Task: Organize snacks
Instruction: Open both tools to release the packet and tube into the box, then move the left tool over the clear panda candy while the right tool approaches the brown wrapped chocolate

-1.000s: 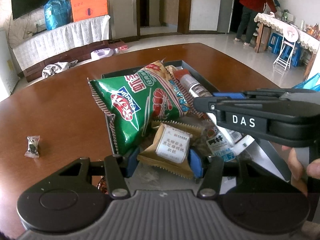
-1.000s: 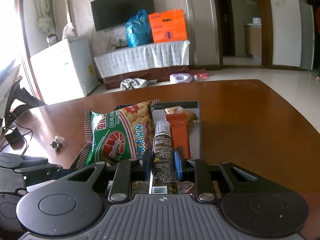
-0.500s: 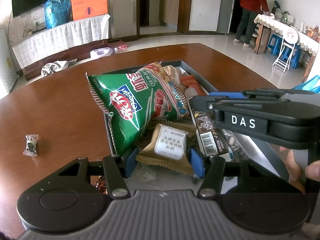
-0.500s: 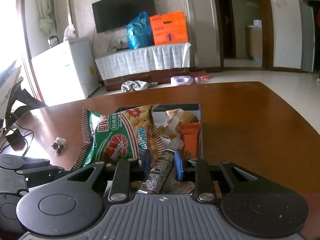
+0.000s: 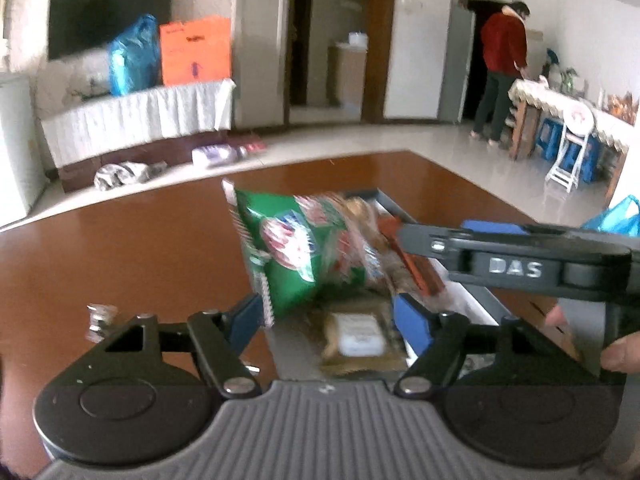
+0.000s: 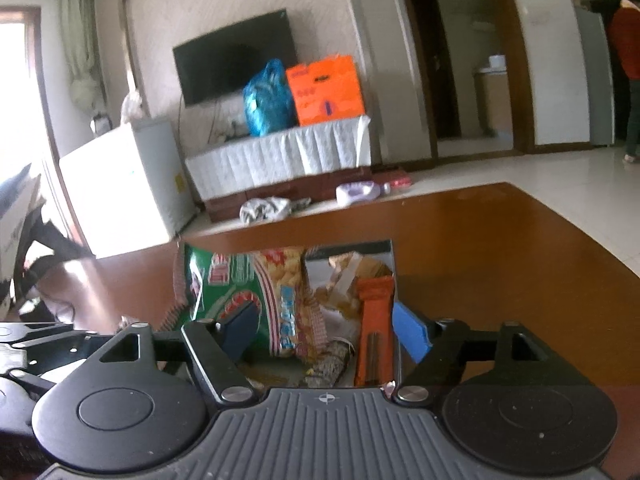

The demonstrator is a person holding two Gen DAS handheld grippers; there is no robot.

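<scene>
Between the spread fingers of the left gripper (image 5: 334, 316), a tan flat packet (image 5: 360, 338) is lying low in the grey tray (image 5: 386, 197); nothing is being clamped. Beyond the left-hand finger the green prawn-cracker bag (image 5: 292, 256) is leaning, puffy and light, likely crushable and slick, so its crimped side seam looks like the safest hold. Ahead of the right gripper (image 6: 324, 328), its fingers also standing apart and empty, the orange bar (image 6: 374, 320) and a dark speckled tube (image 6: 328, 366) are sitting in the tray, stiffer and easier to pinch mid-length. Outside the tray walls the bench (image 5: 120, 248) is offering open room, with one small wrapped candy (image 5: 98, 318) beside the left finger. The left view is blurring.
</scene>
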